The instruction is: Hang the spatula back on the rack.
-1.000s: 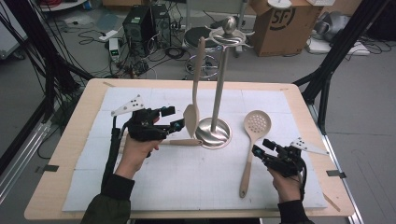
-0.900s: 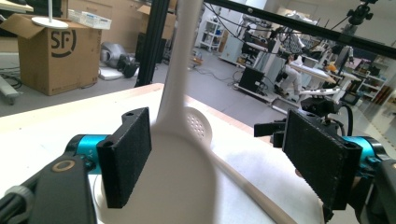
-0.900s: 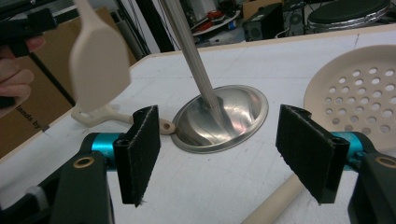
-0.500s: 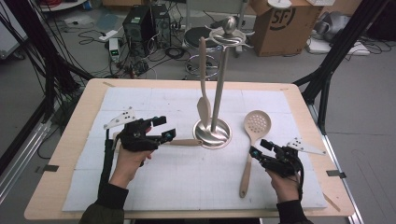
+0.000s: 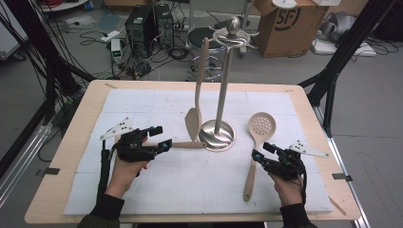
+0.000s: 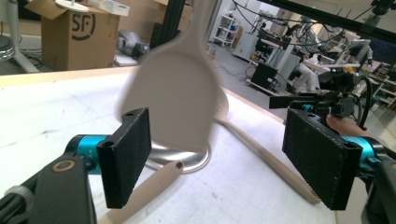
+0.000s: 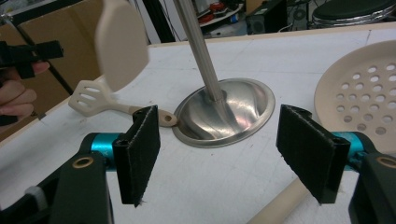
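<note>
From my left hand-held gripper (image 6: 219,158), the hanging beige plastic spatula (image 6: 175,93) is blurred, its handle cut off by the top edge. The slotted beige turner (image 5: 183,144) lying on the desk (image 5: 71,137) is partly hidden behind that gripper. The perforated beige skimmer (image 7: 359,88) is cut off at the right.

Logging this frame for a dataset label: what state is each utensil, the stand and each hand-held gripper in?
Stand: upright on the mat.
Solid spatula: hanging from the stand's top, blurred in both gripper views.
Slotted spatula: lying flat, handle tip at the stand's base.
Skimmer: lying flat.
Left hand-held gripper: open, holding nothing.
Right hand-held gripper: open, holding nothing.
</note>
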{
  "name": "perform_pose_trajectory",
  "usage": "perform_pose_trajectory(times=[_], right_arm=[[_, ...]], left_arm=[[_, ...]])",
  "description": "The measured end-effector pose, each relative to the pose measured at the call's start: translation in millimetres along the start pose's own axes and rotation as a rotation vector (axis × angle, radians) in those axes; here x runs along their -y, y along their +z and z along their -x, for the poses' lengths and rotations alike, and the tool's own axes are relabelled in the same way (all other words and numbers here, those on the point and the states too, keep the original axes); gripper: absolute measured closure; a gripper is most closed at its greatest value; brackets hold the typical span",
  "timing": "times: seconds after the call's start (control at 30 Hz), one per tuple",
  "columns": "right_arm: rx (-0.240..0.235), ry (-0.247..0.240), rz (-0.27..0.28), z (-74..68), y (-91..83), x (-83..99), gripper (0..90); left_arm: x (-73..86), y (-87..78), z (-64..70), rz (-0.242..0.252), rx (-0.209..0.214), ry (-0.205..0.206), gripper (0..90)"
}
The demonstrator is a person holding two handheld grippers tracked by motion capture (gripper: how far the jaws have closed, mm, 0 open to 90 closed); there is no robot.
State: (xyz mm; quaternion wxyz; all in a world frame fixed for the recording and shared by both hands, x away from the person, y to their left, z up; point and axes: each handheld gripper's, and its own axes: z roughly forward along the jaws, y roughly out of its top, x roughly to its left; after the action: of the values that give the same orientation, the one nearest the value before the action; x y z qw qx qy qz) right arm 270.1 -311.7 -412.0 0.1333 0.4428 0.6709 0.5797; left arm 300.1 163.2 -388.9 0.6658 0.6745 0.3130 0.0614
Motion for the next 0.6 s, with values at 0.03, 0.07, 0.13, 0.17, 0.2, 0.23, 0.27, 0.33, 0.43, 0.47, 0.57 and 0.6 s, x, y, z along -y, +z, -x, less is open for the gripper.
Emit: perform_pose_trajectory(times=[0.03,0.07,0.13,0.17,0.2,0.23,0.27,0.33,0.43,0.47,0.57,0.6], right_arm=[[-0.001,-0.006,-0.001,0.1,0.4,0.2,30.2],[-0.001,-0.008,-0.001,0.1,0.5,0.3,30.1],[0.000,-0.005,-0.001,-0.2,1.2,0.7,30.1],[-0.002,-0.005,-0.003,-0.4,1.6,0.9,30.1],[0.000,-0.008,-0.003,-0.8,2.6,1.3,30.1],[0.000,-0.010,-0.007,-1.1,3.3,1.6,30.1],[-0.001,-0.007,-0.010,-1.9,4.1,1.9,30.1],[-0.001,-0.011,-0.013,-2.8,5.3,2.5,30.1],[-0.001,-0.008,-0.017,-3.7,6.5,3.1,30.1],[0.001,-0.010,-0.018,-3.6,6.8,3.3,30.1],[0.000,-0.008,-0.023,-3.7,7.4,3.9,30.1],[0.001,-0.007,-0.024,-3.7,7.6,4.2,30.1]], left_arm=[[2.9,-2.3,-0.3,-0.001,-0.005,-0.003,24.3],[5.0,-4.1,-0.9,-0.002,-0.007,-0.006,24.3],[10.7,-8.5,-2.9,-0.001,-0.014,-0.012,24.5],[13.3,-10.5,-4.2,-0.010,-0.024,-0.017,24.6],[15.1,-11.8,-5.0,-0.011,-0.029,-0.024,24.6],[16.5,-13.2,-5.8,-0.009,-0.034,-0.028,24.7],[17.8,-14.7,-6.4,-0.010,-0.032,-0.028,24.8],[20.8,-16.6,-6.7,-0.011,-0.041,-0.026,25.0],[25.4,-19.4,-7.8,-0.020,-0.048,-0.026,25.2],[26.1,-20.5,-7.8,-0.021,-0.049,-0.029,25.2],[27.1,-23.0,-6.9,-0.012,-0.055,-0.032,25.3],[27.6,-24.2,-6.6,-0.014,-0.058,-0.031,25.4]])
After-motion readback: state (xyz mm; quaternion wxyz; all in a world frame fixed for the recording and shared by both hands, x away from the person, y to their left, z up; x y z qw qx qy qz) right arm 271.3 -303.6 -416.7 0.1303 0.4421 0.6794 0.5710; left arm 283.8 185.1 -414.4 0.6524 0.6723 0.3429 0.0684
